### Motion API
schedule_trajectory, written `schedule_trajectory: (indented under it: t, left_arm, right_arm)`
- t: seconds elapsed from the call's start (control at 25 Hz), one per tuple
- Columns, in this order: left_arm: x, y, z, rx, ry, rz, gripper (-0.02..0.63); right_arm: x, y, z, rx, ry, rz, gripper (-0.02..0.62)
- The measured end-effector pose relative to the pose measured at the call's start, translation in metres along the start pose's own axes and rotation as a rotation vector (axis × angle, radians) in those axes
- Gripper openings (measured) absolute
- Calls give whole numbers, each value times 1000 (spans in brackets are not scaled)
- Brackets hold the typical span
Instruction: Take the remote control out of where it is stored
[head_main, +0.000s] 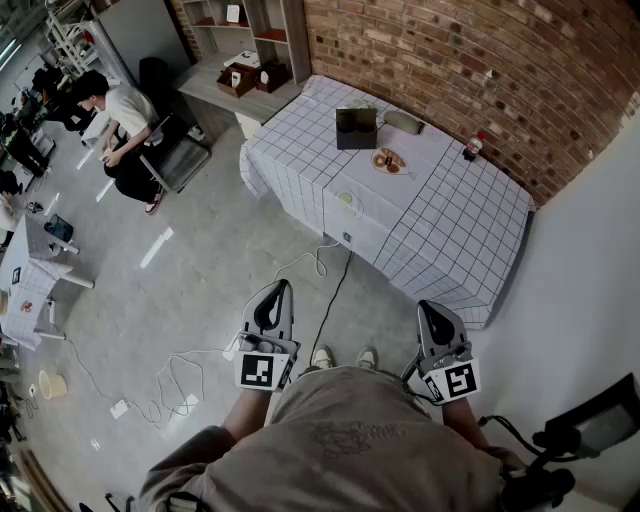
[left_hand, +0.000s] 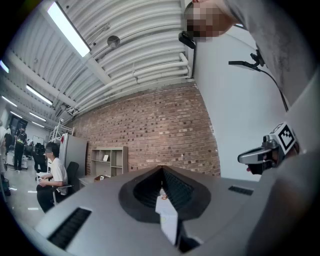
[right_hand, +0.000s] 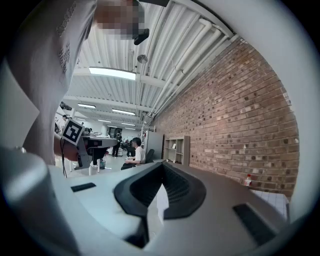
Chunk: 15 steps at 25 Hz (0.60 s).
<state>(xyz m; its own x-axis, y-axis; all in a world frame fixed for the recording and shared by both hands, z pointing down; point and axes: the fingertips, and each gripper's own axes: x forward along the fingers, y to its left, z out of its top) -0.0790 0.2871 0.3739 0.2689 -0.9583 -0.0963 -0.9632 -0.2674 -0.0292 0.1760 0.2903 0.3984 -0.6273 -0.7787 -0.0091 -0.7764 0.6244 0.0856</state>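
Both well short of desk (head_main: 450, 230): left gripper (head_main: 280, 288) jaws pressed together, empty; right gripper (head_main: 426, 306) jaws likewise closed, empty. Near desk's far edge, black box (head_main: 356, 128); remote not discernible.

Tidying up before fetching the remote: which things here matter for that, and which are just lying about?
For the job: left gripper, right gripper, both shut and empty; dark box on the table, possibly the store. No remote shows.
Lying about: plate, red bottle, floor cables, shelf.
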Motion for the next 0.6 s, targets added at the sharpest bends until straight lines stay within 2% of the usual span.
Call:
schedule_trajectory:
  t: [0.16, 0.6]
  left_arm:
    - [3, -8, -7, -23, 0, -15, 11]
    - [6, -9, -4, -25, -6, -34, 11]
  right_arm:
    - [-3, -12, -7, 27, 4, -30, 14]
    - [0, -15, -7, 85, -5, -29, 14]
